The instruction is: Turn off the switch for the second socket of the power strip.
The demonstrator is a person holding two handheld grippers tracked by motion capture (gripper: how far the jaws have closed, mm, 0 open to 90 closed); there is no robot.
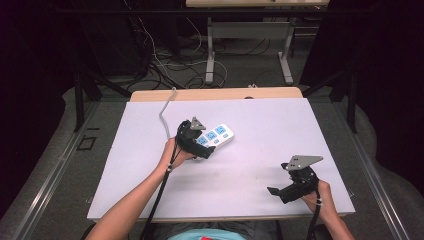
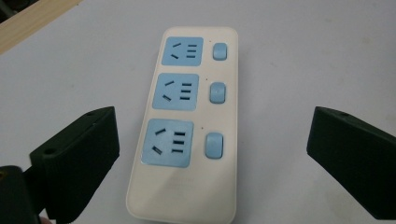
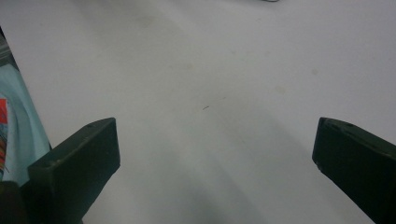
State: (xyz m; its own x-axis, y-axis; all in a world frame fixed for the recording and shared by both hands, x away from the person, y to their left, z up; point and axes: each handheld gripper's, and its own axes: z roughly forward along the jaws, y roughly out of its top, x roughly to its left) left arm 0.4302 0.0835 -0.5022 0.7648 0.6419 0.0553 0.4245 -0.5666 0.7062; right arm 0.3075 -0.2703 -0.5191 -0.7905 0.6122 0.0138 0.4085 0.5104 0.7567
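We hold the left gripper wide open and empty just above the near end of the three-socket power strip, which lies flat on the table left of centre, so we judge the next move is a re-grasp or withdrawal, while the right gripper idles open at the near right.

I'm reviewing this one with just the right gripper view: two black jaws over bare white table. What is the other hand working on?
Observer: The left gripper hangs over a white power strip lying flat on the table.
Operator: Is it clamped on it?
Observer: No. In the left gripper view its jaws stand wide apart, either side of the strip, touching nothing.
Operator: What does the strip look like?
Observer: Three blue sockets in a row, each with a blue switch beside it.
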